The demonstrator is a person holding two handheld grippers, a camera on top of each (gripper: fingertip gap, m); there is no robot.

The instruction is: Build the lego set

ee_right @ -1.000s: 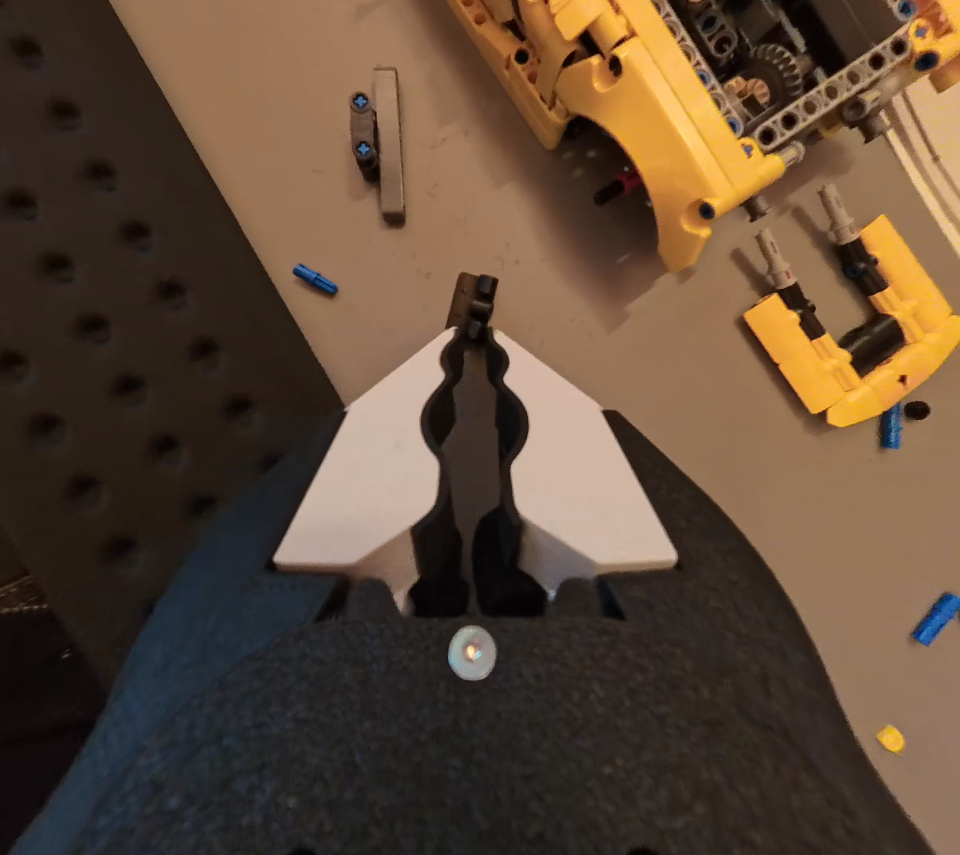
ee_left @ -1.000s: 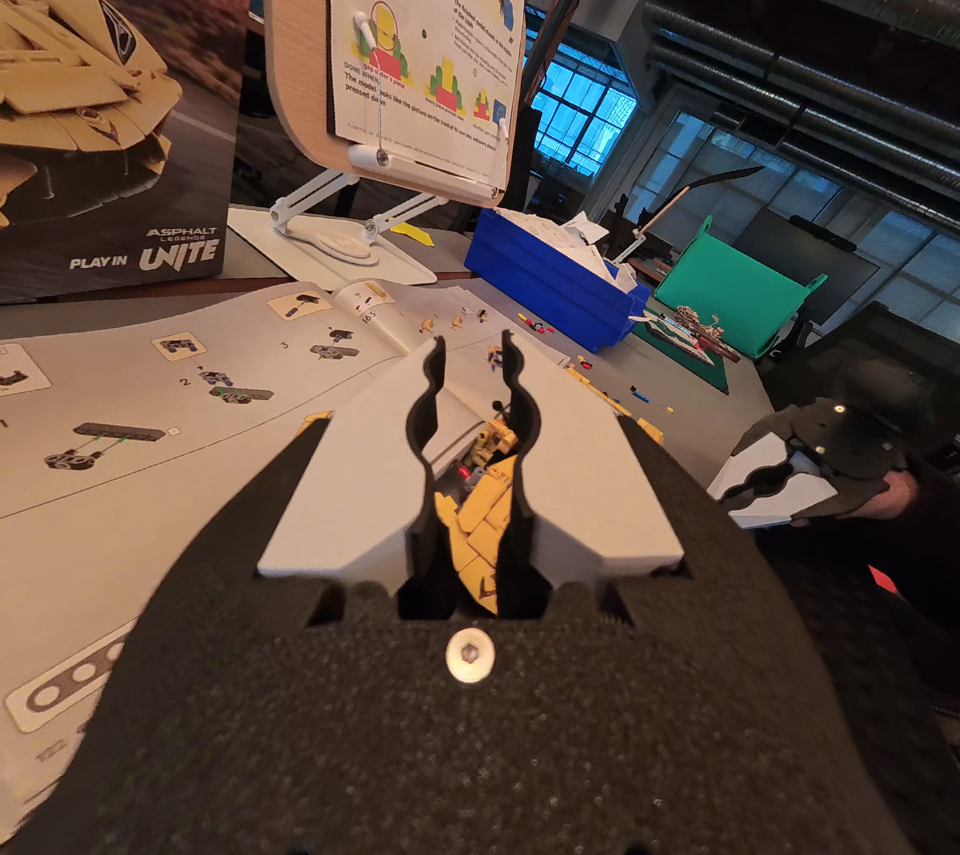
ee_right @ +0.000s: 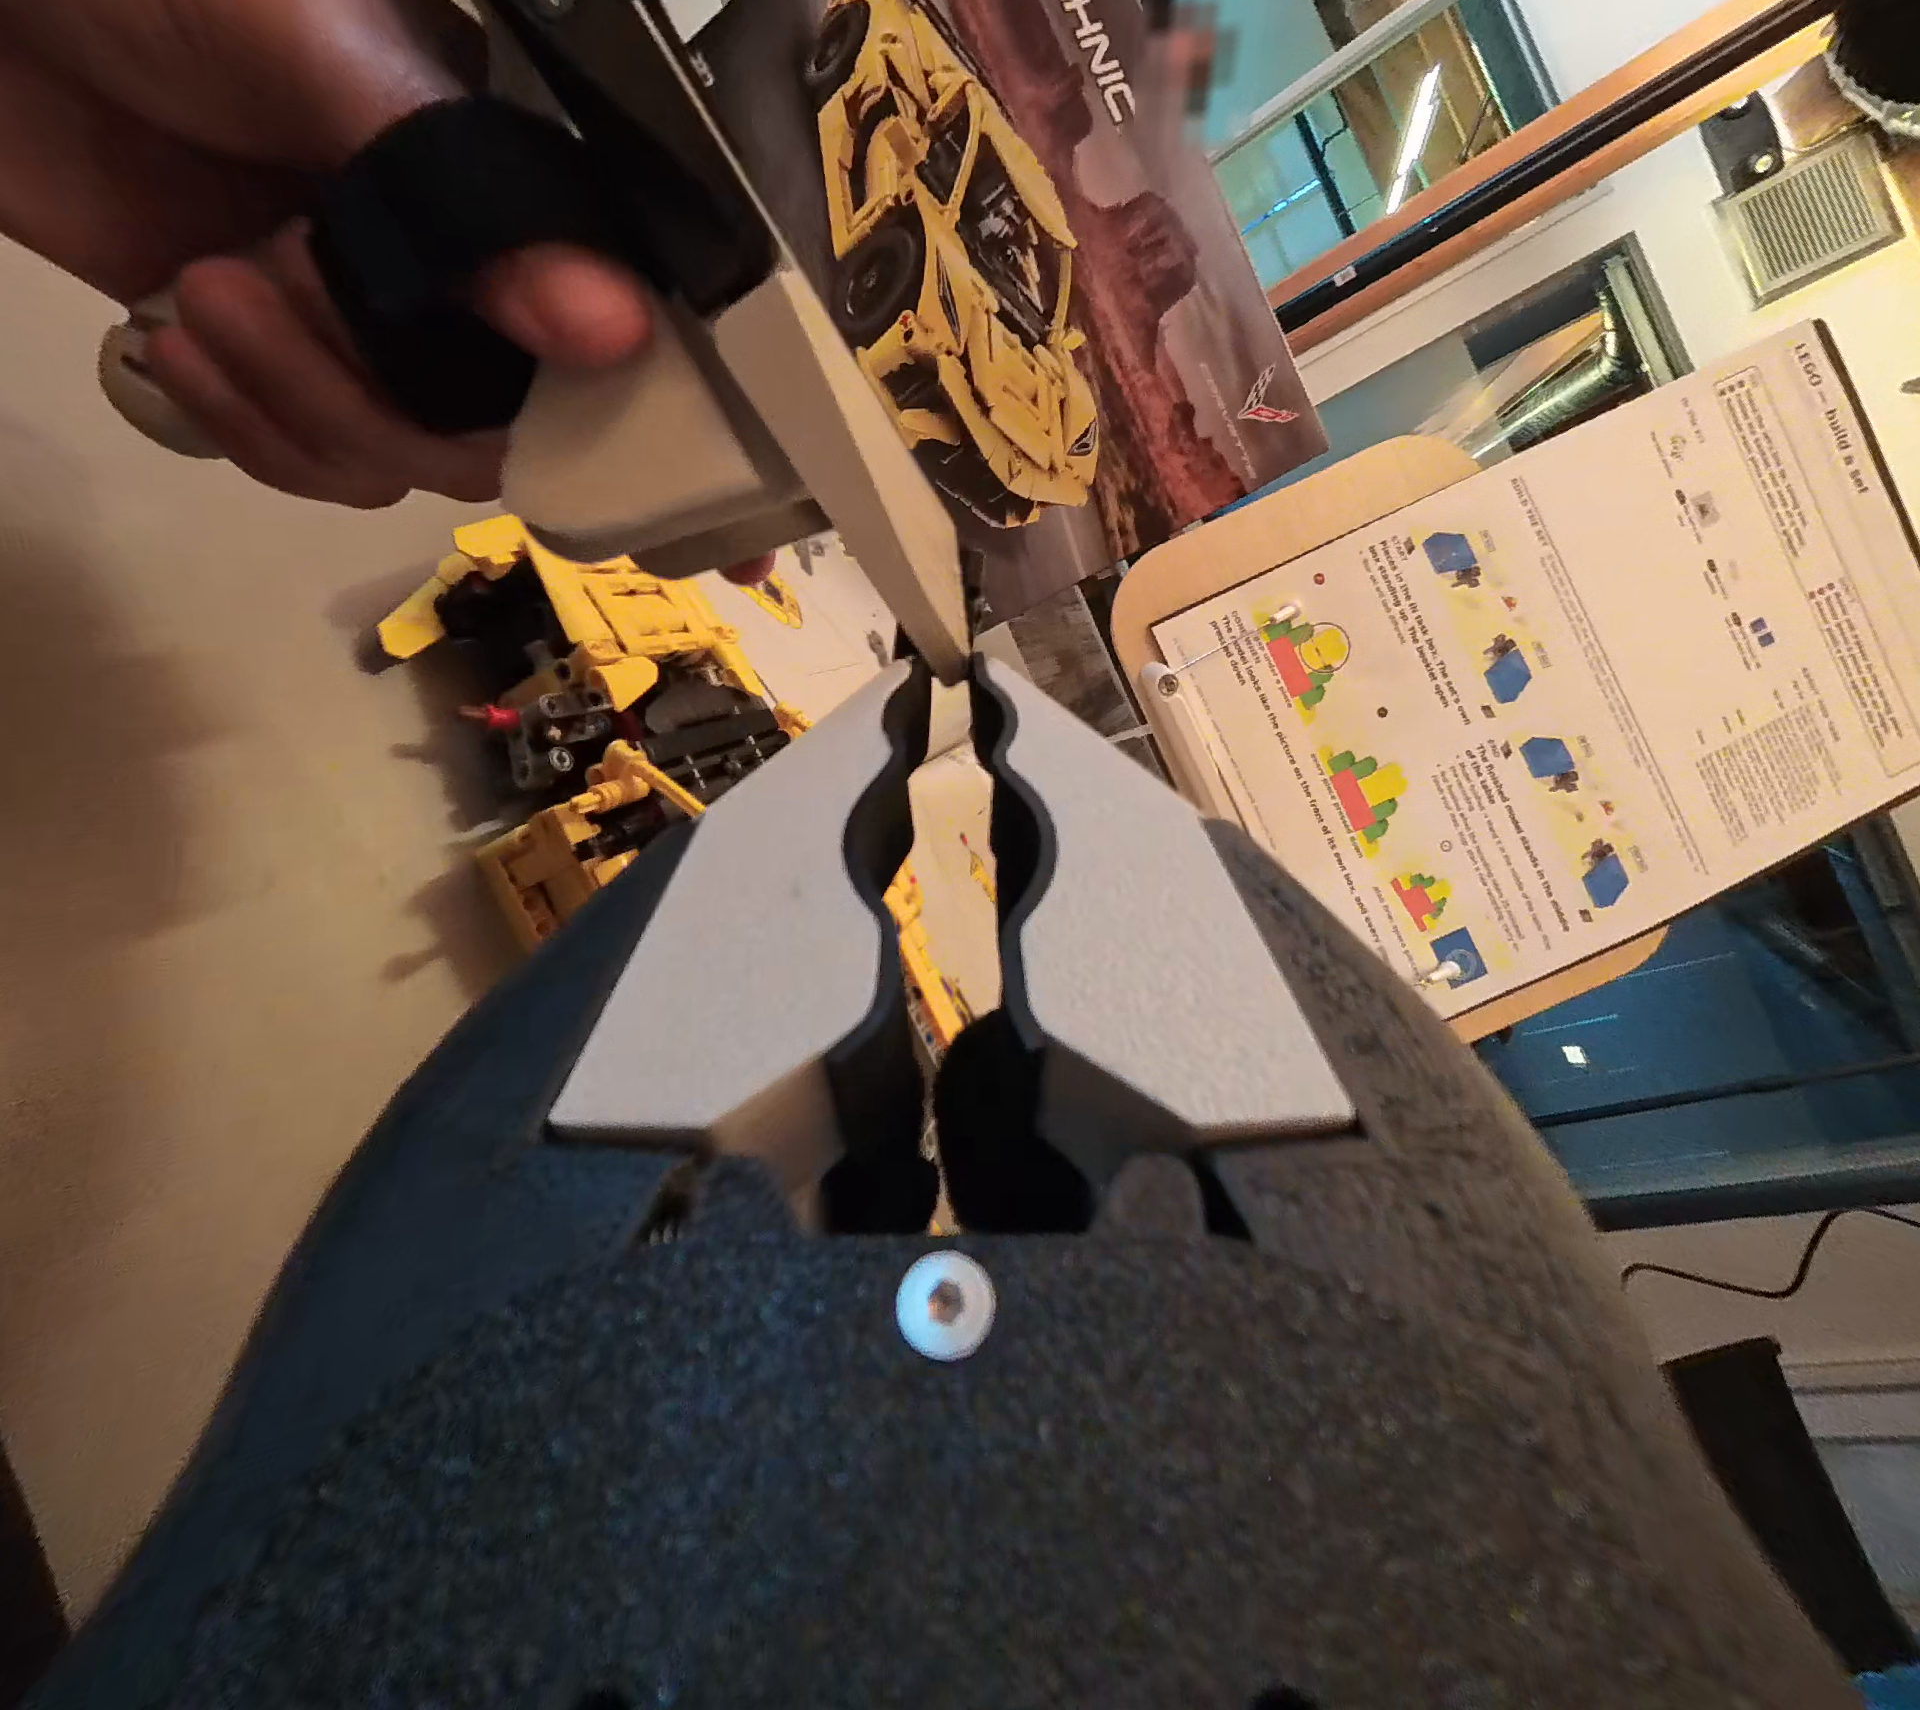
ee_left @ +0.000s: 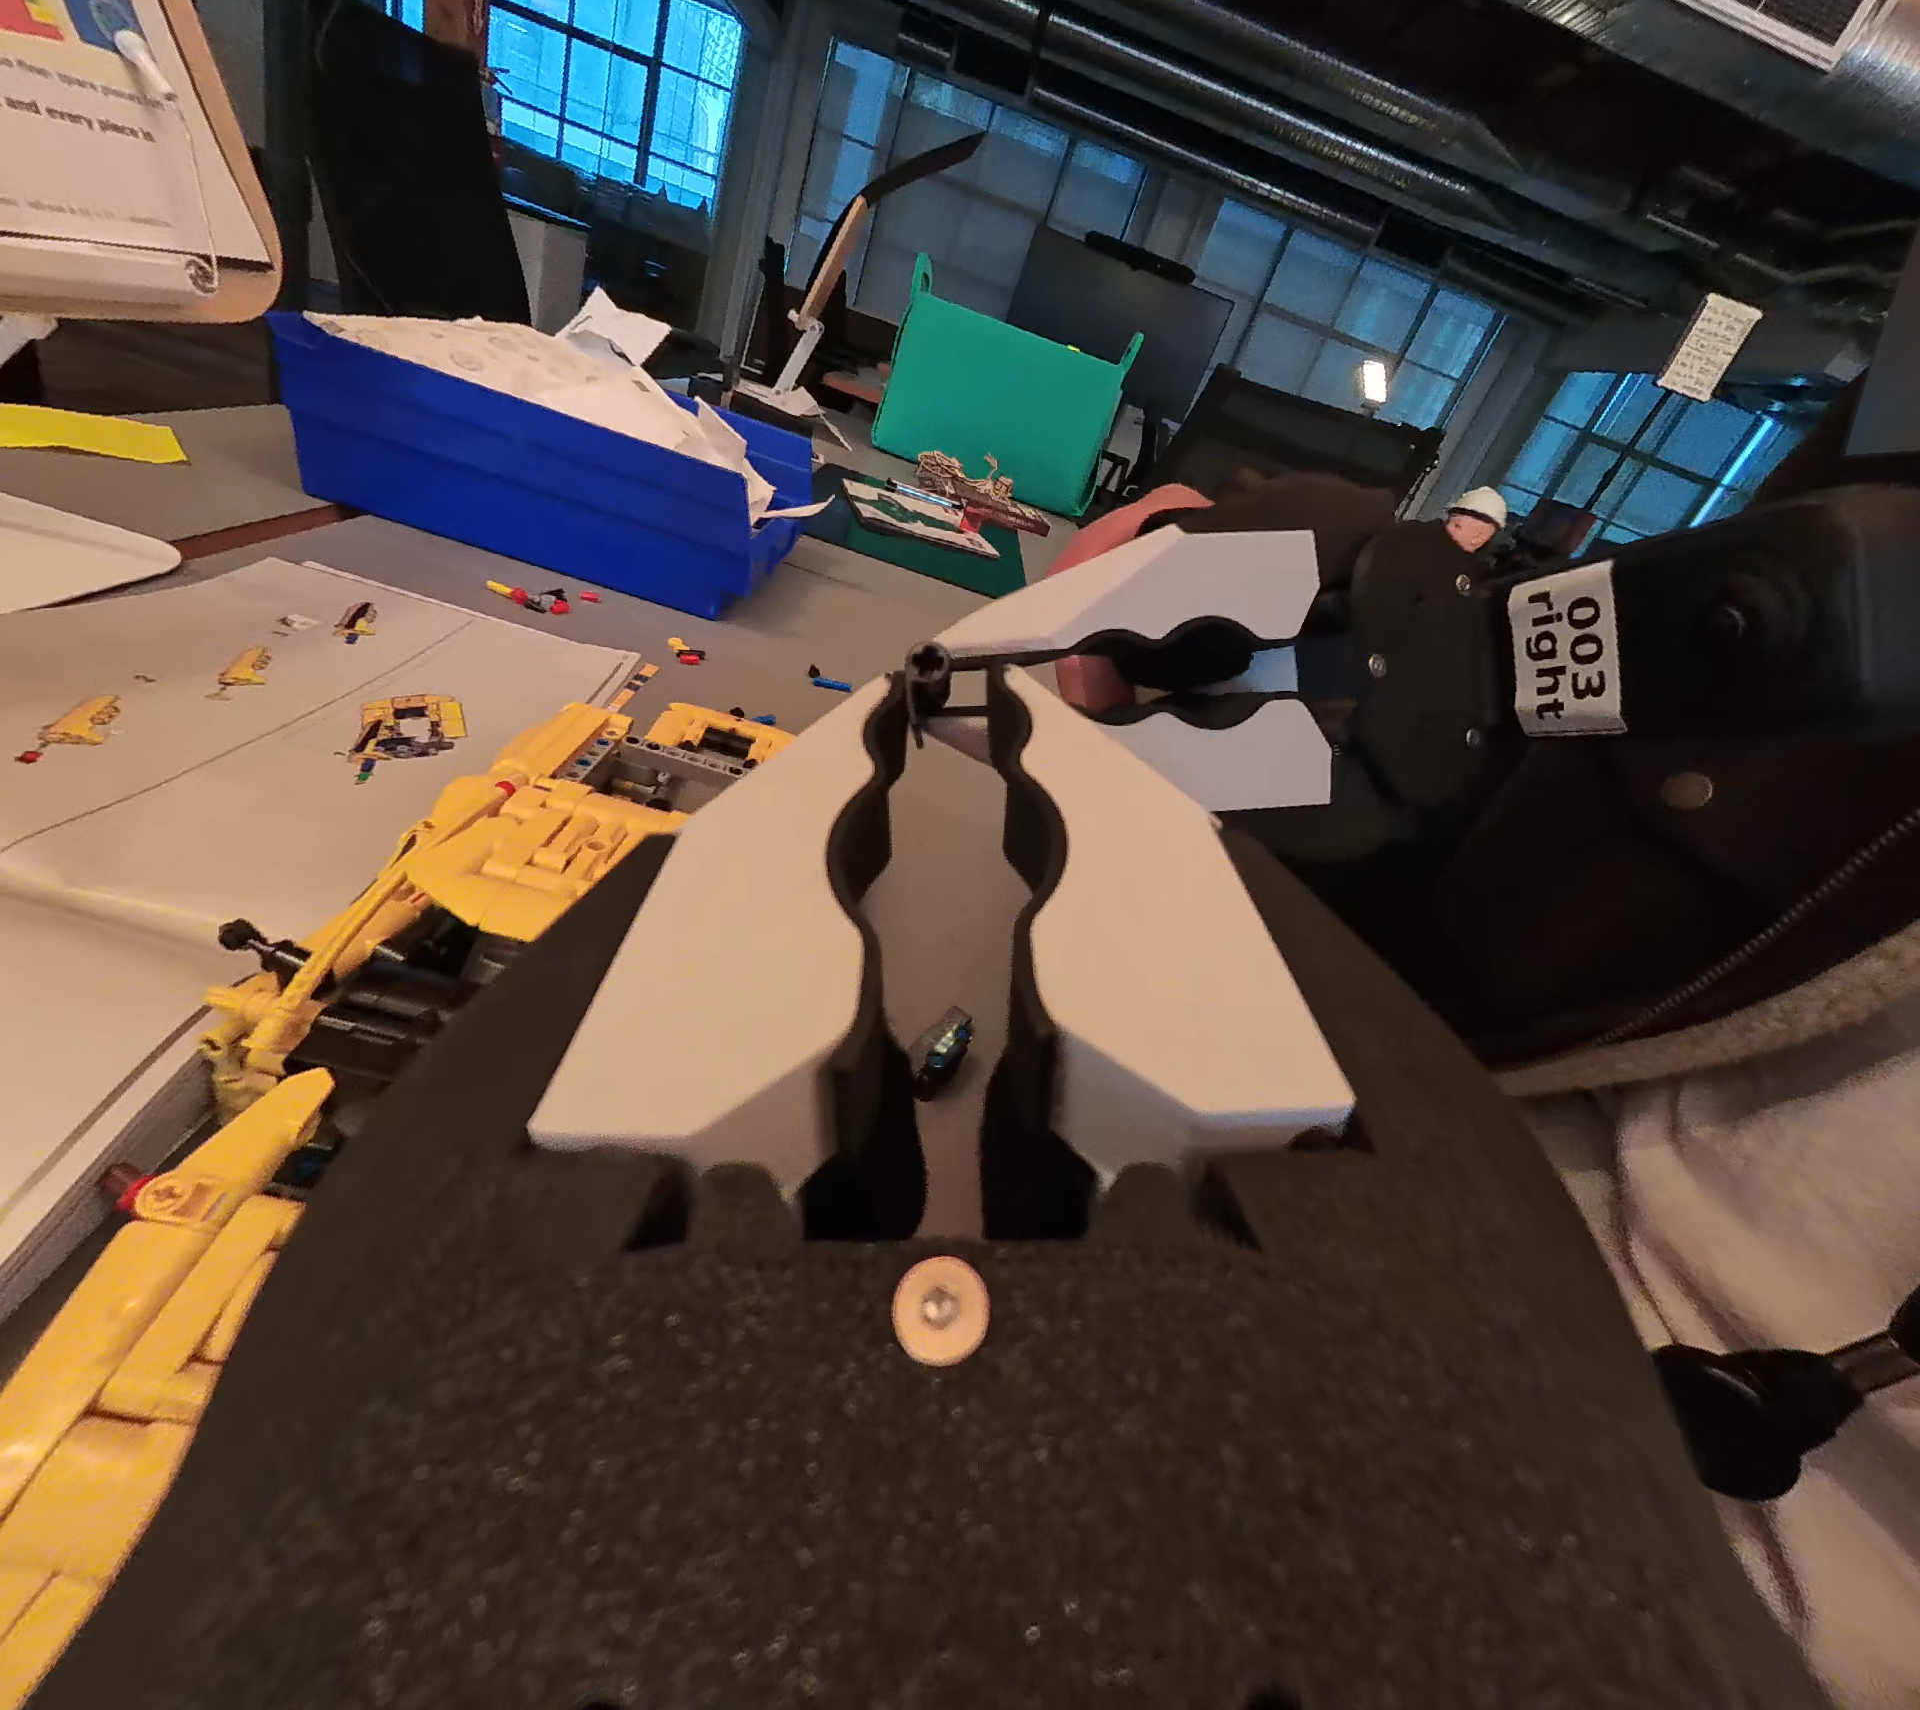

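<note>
Both grippers lifted off the worktop & now meet tip to tip mid-frame. Yellow lego car lies lower left, by the instruction booklet edge. Left gripper: jaws apart, gap clear. Right gripper enters from right, jaws pinching a thin black lego piece at left's tips.

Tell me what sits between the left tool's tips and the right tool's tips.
A small black lego piece bridges them in the left wrist view: the right tool pinches it, its end at the open left tool.
</note>
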